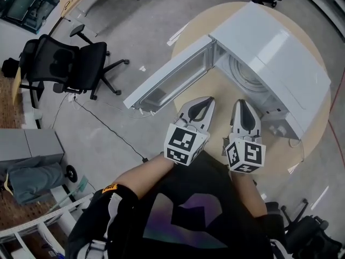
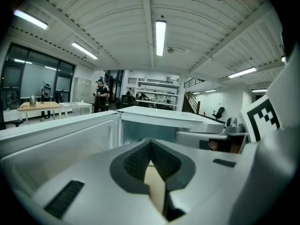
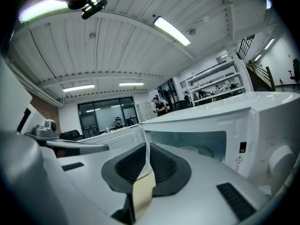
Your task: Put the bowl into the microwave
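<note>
A round wooden table (image 1: pixel 215 90) fills most of the head view, and on it the white microwave (image 1: pixel 272 53) stands with its opening turned toward the person. Its door (image 1: pixel 167 82) is swung fully out to the left, so the inside is free to reach from the front. That fits the task well, since nothing has to be opened first. The left gripper (image 1: pixel 206 100) and the right gripper (image 1: pixel 242 103) are held side by side near the person's body, over the table edge and just before the opening, both pointing at it. They look to be waiting, not working. In its own view, the left gripper's jaws are pressed together at the tips, with only the table showing through the gap lower down. The right gripper's jaws are almost together too, with a thin slit between the pads, and neither pinches anything. I cannot find the bowl on the table or in either gripper. A pale round shape (image 1: pixel 247 77) lies on the bottom inside the microwave, but I cannot tell if it is the bowl or only the turning plate.
</note>
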A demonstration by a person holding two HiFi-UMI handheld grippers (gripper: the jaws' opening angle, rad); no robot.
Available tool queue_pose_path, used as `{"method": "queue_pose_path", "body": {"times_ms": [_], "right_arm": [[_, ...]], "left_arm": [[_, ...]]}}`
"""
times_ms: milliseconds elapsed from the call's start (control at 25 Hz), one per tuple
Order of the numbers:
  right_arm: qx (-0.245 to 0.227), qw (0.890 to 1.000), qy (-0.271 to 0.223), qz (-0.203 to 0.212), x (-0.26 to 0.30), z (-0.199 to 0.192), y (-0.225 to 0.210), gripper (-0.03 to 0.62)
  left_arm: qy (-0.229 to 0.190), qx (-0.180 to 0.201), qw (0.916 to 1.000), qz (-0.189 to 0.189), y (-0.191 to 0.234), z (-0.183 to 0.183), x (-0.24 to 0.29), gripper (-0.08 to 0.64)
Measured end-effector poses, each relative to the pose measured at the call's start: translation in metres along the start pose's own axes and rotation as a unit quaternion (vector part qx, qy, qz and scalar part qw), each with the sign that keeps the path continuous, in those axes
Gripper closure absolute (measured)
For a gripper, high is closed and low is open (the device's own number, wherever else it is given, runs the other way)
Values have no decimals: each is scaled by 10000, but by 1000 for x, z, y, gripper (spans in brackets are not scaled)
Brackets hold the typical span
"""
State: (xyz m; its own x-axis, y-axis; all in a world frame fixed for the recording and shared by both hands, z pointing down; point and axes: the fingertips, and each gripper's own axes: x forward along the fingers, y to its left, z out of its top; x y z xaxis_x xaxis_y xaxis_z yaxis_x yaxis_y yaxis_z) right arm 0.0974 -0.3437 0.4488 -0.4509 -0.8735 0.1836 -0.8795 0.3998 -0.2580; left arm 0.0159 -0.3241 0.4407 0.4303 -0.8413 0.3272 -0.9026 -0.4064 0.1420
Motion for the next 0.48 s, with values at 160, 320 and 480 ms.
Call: {"method": "queue_pose_path", "body": {"times_ms": [160,320,480], "right_arm": [[-95,9999,-106,-19,-13,9,15,552],[-141,9997,-191,-41,-27,9,43,552],[-203,9995,-211,-84,-45,0,80,555]], "left_arm": [[-117,93,9999,-79,1,4,-28,514],[-286,74,9995,-96,12,9,-62,514],[-414,96,9990,-142,22,8,-101,514]]}}
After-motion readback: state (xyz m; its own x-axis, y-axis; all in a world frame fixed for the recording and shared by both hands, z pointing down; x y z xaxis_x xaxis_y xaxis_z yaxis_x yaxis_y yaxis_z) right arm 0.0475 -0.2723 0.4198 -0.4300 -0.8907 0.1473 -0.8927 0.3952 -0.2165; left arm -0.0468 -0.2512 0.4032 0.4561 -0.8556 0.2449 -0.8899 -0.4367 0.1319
